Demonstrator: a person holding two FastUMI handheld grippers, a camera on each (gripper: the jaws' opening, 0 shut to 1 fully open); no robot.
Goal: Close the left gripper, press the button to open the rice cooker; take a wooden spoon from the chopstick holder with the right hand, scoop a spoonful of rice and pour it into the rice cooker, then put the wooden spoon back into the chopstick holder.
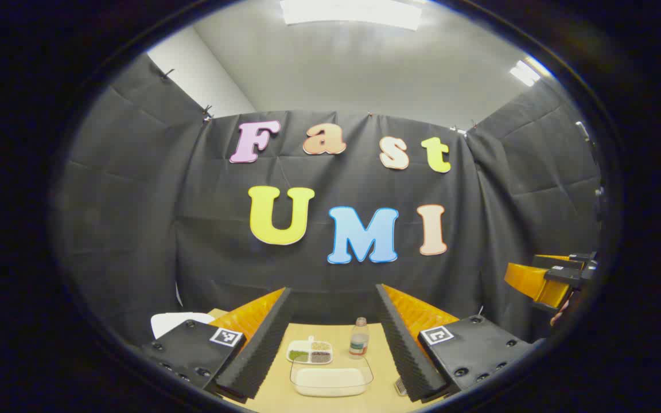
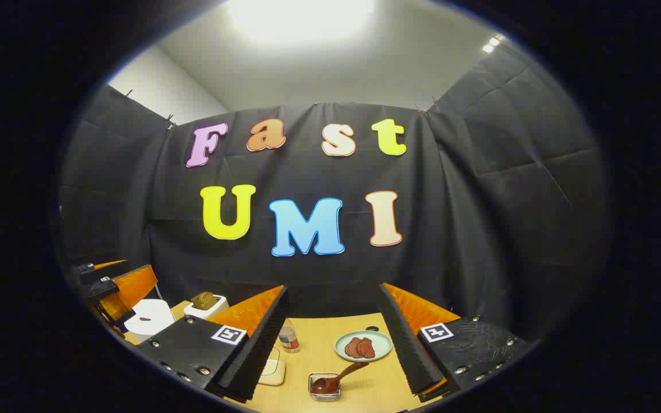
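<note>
Table [image 1: 284,396]: light wood, I see it low between my fingers in both views; all the task's things stand on it.
Rice cooker [image 2: 148,317]: white body at the left in the right gripper view, its lid looks down. I judge the button is not pressed yet, so step one is the step in hand.
Left gripper [image 1: 333,338]: I hold it high above the table, fingers spread wide apart, nothing between them. The task wants them pressed together first.
Right gripper [image 2: 333,338]: also raised, fingers spread, holding nothing. It waits for the spoon.
Rice tray [image 1: 330,378]: clear container with white rice, directly ahead in the left gripper view.
Plate [image 2: 363,346]: pale green, with reddish-brown pieces on it, not part of my task.
Divided dish [image 1: 310,351]: small, with green and dark grains, just behind the rice tray.
Bottle [image 1: 359,337]: small, beside the divided dish.
Wooden spoon [image 2: 336,378]: dark red-brown, its bowl rests in a small clear holder [image 2: 325,393], handle leaning to the right.
Next move: I think I must squeeze the left fingers together, swing left and down to the cooker, and press its button with the tips.
</note>
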